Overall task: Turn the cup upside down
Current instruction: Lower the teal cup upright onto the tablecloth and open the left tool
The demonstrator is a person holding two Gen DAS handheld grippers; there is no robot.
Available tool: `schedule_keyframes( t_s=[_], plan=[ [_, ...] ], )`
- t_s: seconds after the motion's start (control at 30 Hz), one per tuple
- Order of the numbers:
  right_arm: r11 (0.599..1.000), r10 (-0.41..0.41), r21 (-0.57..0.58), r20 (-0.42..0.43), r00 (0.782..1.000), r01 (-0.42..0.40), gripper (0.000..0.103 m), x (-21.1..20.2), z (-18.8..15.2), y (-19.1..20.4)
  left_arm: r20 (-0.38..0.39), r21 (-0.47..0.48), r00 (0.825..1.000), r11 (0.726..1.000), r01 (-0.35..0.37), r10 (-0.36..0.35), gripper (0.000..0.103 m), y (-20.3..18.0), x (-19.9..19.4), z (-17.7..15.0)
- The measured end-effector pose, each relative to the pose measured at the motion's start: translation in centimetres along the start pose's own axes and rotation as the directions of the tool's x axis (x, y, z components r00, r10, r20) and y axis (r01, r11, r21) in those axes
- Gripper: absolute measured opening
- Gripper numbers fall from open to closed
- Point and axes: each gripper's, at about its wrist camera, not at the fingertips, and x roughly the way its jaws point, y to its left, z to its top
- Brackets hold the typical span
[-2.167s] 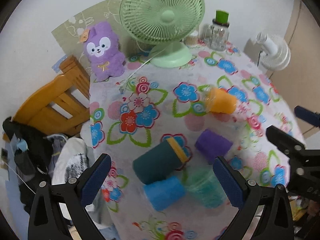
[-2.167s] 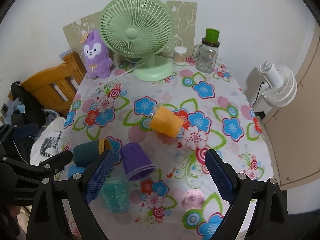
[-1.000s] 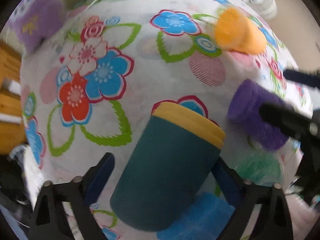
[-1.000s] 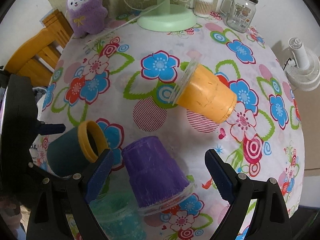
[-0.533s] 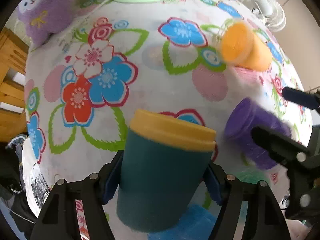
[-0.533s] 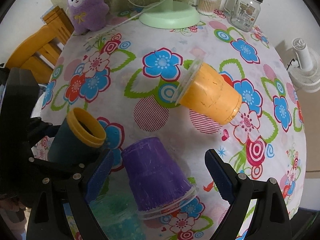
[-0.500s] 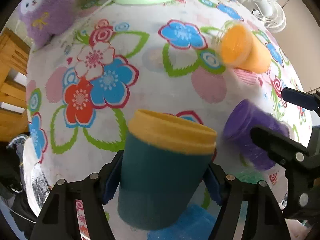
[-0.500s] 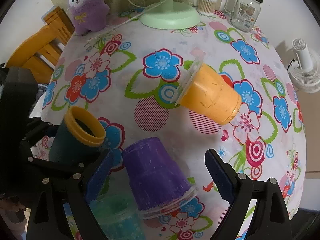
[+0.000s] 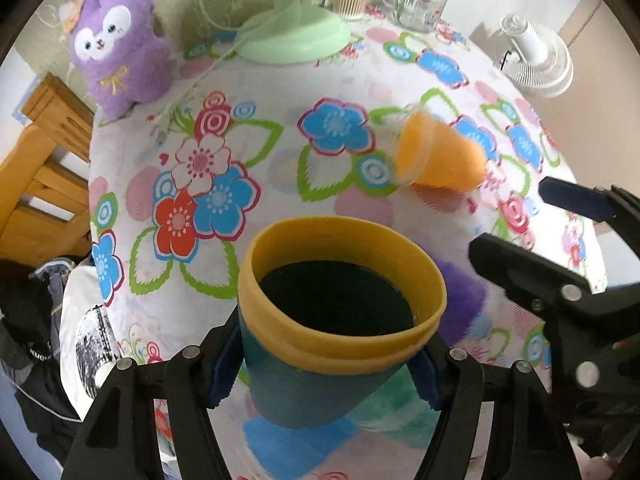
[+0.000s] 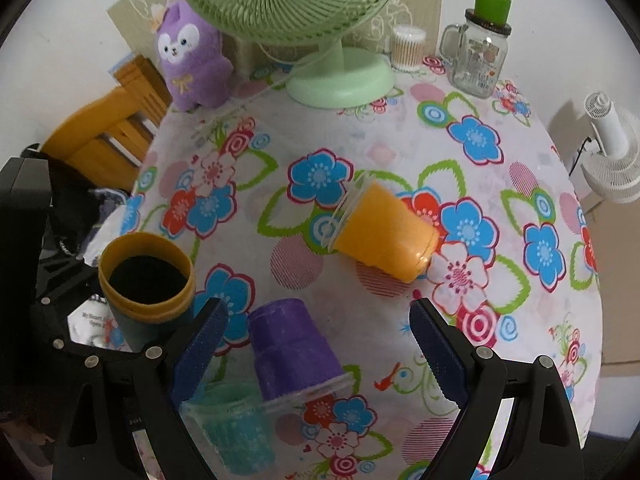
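Observation:
My left gripper (image 9: 326, 372) is shut on a dark teal cup with a yellow rim (image 9: 316, 364) and holds it above the table, mouth tilted up toward the camera. The same cup (image 10: 146, 280) shows at the left in the right wrist view. My right gripper (image 10: 318, 350) is open and empty; a purple cup (image 10: 292, 350) on its side lies between its fingers. An orange cup (image 10: 384, 232) lies on its side mid-table. A teal-green cup (image 10: 236, 428) lies at the near edge. A blue cup (image 9: 296, 446) lies under the held one.
The round table has a flowered cloth (image 10: 480, 184). At the back stand a green desk fan (image 10: 340, 76), a purple plush (image 10: 192, 60), a glass jar with green lid (image 10: 480, 56) and a cotton-swab tub (image 10: 408, 48). A wooden chair (image 10: 108, 132) is left, a white fan (image 10: 612, 152) right.
My left gripper closed on the teal cup, lifted it off the table and tipped its mouth up toward the camera. The right gripper stayed open near the purple cup.

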Motion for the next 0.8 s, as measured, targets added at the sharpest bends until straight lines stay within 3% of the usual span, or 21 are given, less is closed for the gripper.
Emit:
schedule_keyframes(
  t_s=[0.43, 0.63, 0.8],
  plan=[
    [0.998, 0.029, -0.059, 0.074, 0.997, -0.024, 0.094, -6.9, -1.1, -6.1, 0.092, -0.081, 0.996, 0.997, 0.009, -0.001, 0.072, -8.1, -5.9, -0.5],
    [0.998, 0.02, -0.055, 0.067, 0.998, -0.016, 0.094, -8.4, -3.1, -10.4, 0.08, -0.108, 0.996, 0.993, 0.053, -0.045, 0.072, -12.3, -5.2, -1.2],
    [0.998, 0.01, -0.063, 0.042, 0.999, -0.008, 0.094, -8.5, -4.6, -13.2, 0.053, -0.136, 0.991, 0.982, 0.13, -0.124, 0.072, -15.4, -3.5, -2.0]
  ],
)
